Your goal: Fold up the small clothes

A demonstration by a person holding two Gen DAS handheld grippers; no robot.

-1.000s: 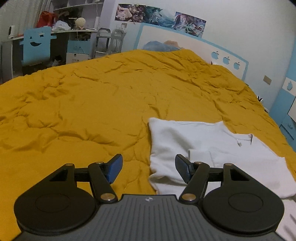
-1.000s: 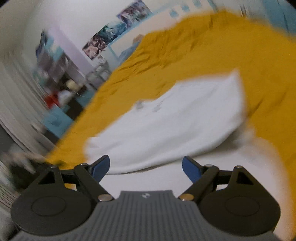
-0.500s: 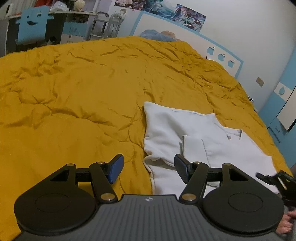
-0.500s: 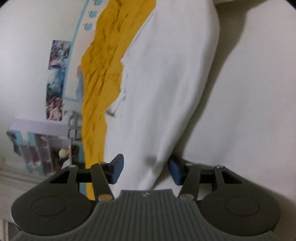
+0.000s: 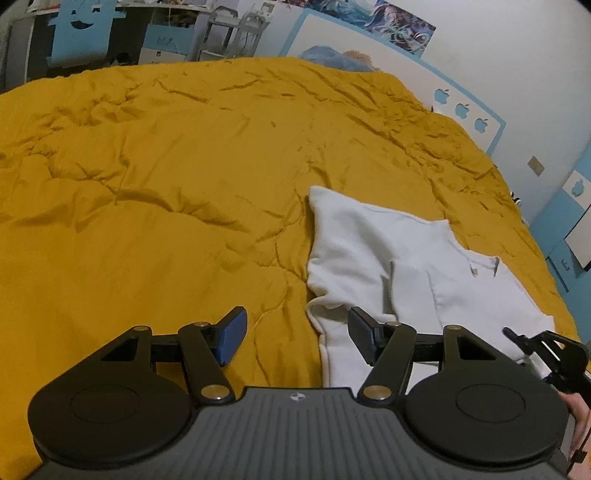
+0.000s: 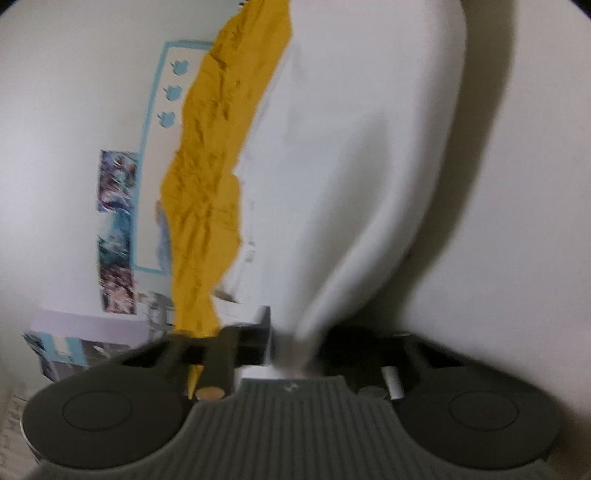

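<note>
Mustard-yellow quilt (image 5: 177,192) covers the bed, wrinkled all over; white headboard with blue trim and apple cutouts (image 5: 461,110) behind it, posters (image 5: 391,22) on the wall, blue chair (image 5: 79,26) and cluttered desk at far left.

White garment (image 5: 388,251) lies on the quilt, right of centre in the left wrist view. Soft plain fabric, partly folded: one layer doubled over another, straight folded edge running down the middle, small tag or collar notch at its far right side. Near-left edge is rumpled and curled up.

Left gripper (image 5: 295,332) hovers low over the garment's near-left corner, jaws spread wide, nothing between them; its right pad sits over white cloth, left pad over bare quilt.

Right gripper (image 6: 295,339) view is blurred and tilted. Jaws drawn in narrow, with a lifted ridge of the white garment (image 6: 351,166) running down into the gap, pinched there. Right gripper (image 5: 543,350) also shows at the far right edge of the left wrist view, at the garment's near-right corner.
</note>
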